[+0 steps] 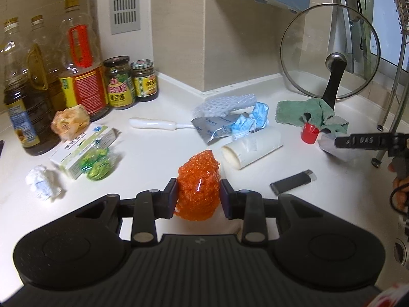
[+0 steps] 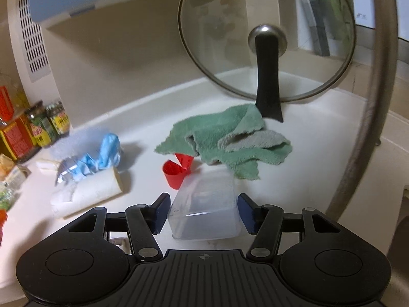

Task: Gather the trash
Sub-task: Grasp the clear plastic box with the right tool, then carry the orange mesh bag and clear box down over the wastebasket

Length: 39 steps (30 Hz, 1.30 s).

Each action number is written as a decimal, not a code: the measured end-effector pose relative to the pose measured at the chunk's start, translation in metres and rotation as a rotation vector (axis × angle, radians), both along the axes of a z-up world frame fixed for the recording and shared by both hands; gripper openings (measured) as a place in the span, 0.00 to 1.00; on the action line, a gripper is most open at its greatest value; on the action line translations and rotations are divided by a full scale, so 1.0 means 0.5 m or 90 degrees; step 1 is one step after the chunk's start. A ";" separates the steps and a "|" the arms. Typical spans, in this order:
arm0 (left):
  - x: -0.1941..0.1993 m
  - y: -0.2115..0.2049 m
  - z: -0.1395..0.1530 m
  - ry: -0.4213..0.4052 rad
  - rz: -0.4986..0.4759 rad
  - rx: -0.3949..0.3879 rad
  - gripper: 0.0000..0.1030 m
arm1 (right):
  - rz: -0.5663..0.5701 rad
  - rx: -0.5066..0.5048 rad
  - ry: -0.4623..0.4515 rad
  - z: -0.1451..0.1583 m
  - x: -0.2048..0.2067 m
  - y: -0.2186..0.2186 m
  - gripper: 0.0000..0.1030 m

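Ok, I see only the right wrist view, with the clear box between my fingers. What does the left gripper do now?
Observer: The left gripper is shut on an orange mesh ball.
Operator: Is there more trash near it that I cannot see?
Observer: Yes, a crumpled white tissue lies on the counter, to the left of the ball.
Operator: And on the other side of the ball?
Observer: A black lighter lies flat there, to the right of the ball and apart from it.
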<state>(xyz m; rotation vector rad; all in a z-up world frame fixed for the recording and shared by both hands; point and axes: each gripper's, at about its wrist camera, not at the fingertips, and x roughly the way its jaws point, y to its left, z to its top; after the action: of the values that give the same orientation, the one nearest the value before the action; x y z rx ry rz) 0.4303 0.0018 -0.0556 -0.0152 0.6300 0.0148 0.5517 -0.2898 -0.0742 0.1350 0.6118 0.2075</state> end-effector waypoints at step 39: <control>-0.125 0.047 -0.011 0.019 -0.028 -0.023 0.30 | 0.070 -0.066 0.109 -0.033 -0.223 0.070 0.60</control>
<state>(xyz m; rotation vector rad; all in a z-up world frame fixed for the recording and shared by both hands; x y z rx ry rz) 0.3677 0.0251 -0.0613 -0.0367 0.6604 -0.0387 0.4401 -0.2546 -0.0908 0.0190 0.7995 0.2714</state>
